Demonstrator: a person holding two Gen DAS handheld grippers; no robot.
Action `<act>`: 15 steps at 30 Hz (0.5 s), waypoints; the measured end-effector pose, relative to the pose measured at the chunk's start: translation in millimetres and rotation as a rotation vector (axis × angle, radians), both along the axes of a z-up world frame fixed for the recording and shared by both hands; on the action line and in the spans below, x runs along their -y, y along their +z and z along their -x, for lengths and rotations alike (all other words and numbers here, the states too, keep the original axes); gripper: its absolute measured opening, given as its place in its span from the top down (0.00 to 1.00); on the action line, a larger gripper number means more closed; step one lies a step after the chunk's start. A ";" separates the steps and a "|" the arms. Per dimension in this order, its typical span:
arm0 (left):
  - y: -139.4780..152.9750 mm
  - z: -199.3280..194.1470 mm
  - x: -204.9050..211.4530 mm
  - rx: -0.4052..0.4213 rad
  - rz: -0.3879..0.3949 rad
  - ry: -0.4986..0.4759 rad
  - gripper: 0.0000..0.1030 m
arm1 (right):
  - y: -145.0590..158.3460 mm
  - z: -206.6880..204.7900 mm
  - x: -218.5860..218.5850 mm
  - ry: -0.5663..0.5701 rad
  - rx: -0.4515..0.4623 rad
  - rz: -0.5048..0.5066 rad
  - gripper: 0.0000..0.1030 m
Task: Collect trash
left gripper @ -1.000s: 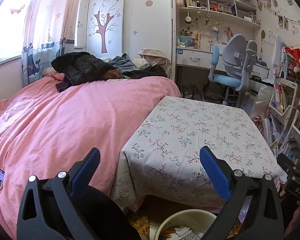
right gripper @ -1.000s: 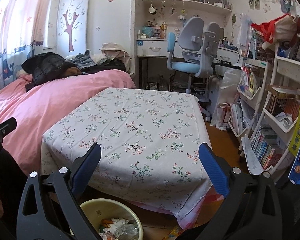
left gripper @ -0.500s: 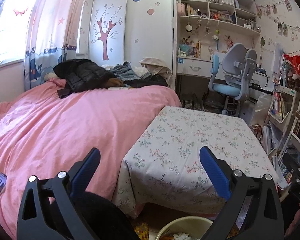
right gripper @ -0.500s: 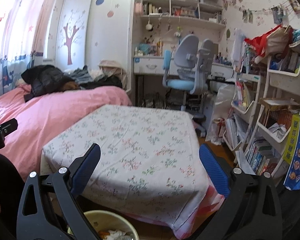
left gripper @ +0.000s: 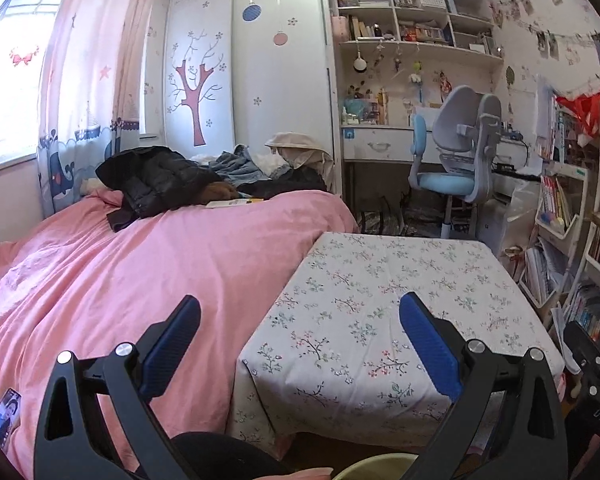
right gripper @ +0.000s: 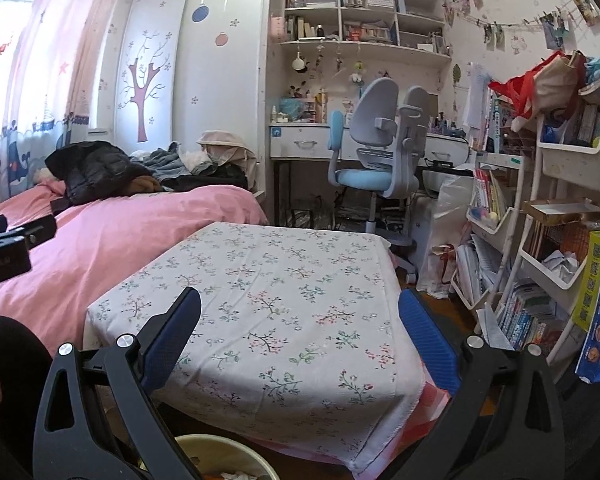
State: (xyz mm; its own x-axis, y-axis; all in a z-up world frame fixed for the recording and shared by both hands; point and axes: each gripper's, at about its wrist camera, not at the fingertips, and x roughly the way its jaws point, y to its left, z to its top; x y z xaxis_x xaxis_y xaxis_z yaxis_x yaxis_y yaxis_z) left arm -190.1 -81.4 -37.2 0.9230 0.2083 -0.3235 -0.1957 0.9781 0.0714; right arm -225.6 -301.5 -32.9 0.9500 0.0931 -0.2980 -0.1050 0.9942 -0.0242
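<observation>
I have both grippers held up over the floral-cloth table (right gripper: 284, 292), the left gripper (left gripper: 300, 336) and the right gripper (right gripper: 300, 332) each with fingers spread wide and nothing between them. The only trash I can see sits in the pale yellow bin (right gripper: 224, 452) on the floor at the table's near edge, just below the right gripper; the left view catches only its rim (left gripper: 374, 468). The contents look like crumpled paper and wrappers, though little shows. I judge that stuff light, soft and easily crushed, so I would pinch a bunched fold rather than a loose edge. The tabletop itself shows no litter.
</observation>
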 end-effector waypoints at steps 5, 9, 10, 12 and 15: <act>-1.5 0.4 4.9 -0.002 -0.029 -0.008 0.08 | 2.1 -3.5 -1.3 -0.001 0.006 -0.019 0.07; -5.1 -6.3 4.2 -0.021 -0.033 -0.006 0.08 | -1.5 -9.0 1.7 -0.016 -0.010 -0.023 0.07; -5.6 -7.4 4.6 -0.027 -0.038 -0.004 0.08 | -2.3 -10.3 2.2 -0.021 -0.016 -0.030 0.07; -6.2 -5.3 5.2 -0.025 -0.048 -0.004 0.08 | -3.8 -10.9 2.0 -0.021 -0.021 -0.031 0.07; -5.2 -0.3 5.9 -0.012 -0.055 -0.012 0.08 | -7.2 -9.3 -2.4 -0.014 -0.030 -0.017 0.07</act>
State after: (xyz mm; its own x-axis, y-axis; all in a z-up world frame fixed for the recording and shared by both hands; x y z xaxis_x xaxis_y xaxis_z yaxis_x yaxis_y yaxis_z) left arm -189.8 -87.2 -42.4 0.9216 0.2148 -0.3233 -0.1826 0.9749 0.1273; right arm -216.3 -299.1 -40.1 0.9421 0.0849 -0.3245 -0.0912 0.9958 -0.0041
